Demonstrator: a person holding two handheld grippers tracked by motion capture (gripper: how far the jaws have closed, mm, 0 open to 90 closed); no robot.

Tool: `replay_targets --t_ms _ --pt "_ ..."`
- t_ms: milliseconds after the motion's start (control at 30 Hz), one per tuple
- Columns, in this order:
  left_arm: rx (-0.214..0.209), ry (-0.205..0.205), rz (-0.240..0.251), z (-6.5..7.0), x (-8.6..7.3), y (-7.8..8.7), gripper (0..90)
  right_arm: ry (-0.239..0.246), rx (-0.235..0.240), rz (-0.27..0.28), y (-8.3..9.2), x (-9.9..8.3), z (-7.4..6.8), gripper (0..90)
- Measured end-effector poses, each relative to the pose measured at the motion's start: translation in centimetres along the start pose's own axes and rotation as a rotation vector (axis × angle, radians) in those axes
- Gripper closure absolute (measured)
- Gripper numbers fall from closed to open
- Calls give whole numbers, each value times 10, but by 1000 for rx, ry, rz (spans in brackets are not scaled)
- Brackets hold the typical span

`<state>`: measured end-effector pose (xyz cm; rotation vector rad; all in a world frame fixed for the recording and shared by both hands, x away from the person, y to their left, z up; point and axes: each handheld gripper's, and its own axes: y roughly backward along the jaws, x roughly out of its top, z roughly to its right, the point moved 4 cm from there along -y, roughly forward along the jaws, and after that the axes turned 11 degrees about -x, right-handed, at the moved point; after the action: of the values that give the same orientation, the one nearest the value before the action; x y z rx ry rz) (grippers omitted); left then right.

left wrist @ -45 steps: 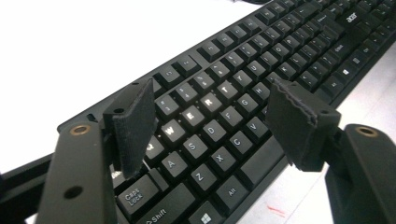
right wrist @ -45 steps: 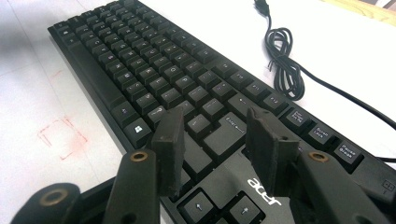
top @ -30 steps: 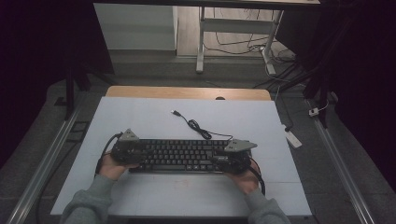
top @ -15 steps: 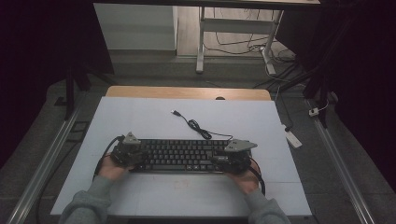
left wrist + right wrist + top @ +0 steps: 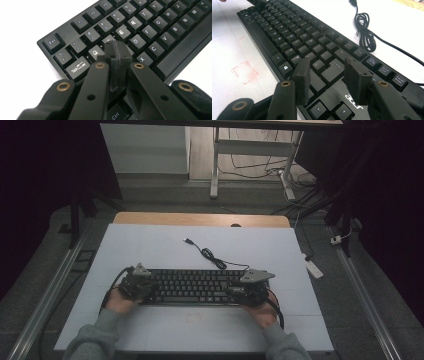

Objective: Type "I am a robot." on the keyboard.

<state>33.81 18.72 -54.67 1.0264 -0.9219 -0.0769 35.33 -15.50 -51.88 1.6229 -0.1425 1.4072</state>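
Left hand-held gripper (image 5: 117,63): jaws pressed together, nothing between. Right hand-held gripper (image 5: 328,80): jaws apart, empty. Both forearms enter from bottom, hands level.

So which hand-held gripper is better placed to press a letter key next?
Left: the left hand-held gripper is shut, tips together over the Q-W keys of the black plastic keyboard.

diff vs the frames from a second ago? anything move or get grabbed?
The left gripper has just closed its jaws: they now meet, pad to pad, with nothing between them, tips over the keyboard near the Q and W keys. Nothing was picked up. The right gripper kept its jaws apart above the Enter end; keyboard and cable stayed put.
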Motion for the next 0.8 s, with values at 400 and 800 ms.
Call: replay_targets --t_ms 400,800 --pt "5 5 10 0 0 -1 890 3 0 0 0 0 0 566" --pt "-80 22 204 8 14 25 635 0 1 0 0 0 0 566"
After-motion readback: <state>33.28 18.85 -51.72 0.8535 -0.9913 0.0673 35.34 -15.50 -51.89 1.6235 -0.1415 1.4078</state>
